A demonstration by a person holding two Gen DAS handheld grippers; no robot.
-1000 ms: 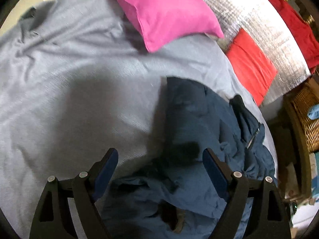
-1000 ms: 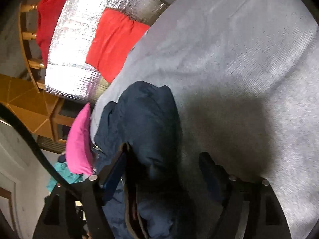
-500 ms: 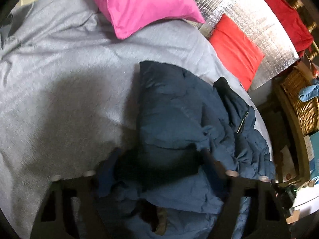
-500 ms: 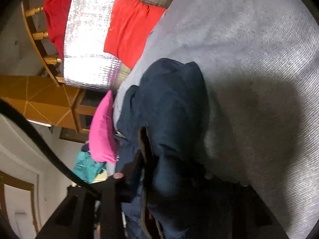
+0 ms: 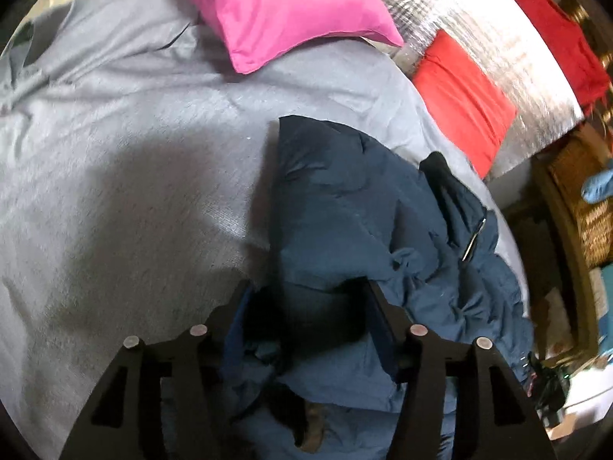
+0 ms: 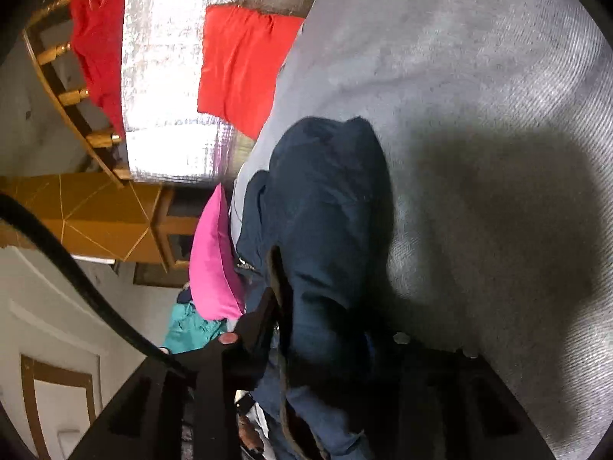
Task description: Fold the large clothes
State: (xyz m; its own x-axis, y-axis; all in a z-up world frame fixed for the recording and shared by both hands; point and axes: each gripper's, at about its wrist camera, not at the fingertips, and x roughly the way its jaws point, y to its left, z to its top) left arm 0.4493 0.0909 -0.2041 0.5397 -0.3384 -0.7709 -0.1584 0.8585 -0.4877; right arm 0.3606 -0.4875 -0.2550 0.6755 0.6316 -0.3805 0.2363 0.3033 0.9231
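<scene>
**Mia:** When I look along the left gripper (image 5: 306,303), I see the whole blue jacket (image 5: 345,199) bunched up on the gray blanket (image 5: 115,134). Do you see that too?

**Ben:** No. The right gripper (image 6: 325,329) view shows only 1 lumpy end of the jacket (image 6: 325,199), sticking out past the fingers. But I can see a wooden cupboard (image 6: 103,214) off to the left of the fingers. Your view does not have that.

**Mia:** Mine has a basket (image 5: 586,207) far to the right of the fingers. Both views show the pink pillow (image 5: 283,7), the red cloth (image 5: 463,96) and the shiny silver sheet (image 5: 498,42).

**Ben:** Where is the jacket for your fingers?

**Mia:** A fold of it sits right between the 2 fingers. They are partly closed around the fold and touch it on both sides. The rest spreads out ahead and to the right of them. A zipper (image 5: 473,241) shines out there.

**Ben:** My 2 fingers are squeezed on a thick roll of the jacket. The left finger (image 6: 260,314) presses its side. The right one is too dark to see well.
</scene>
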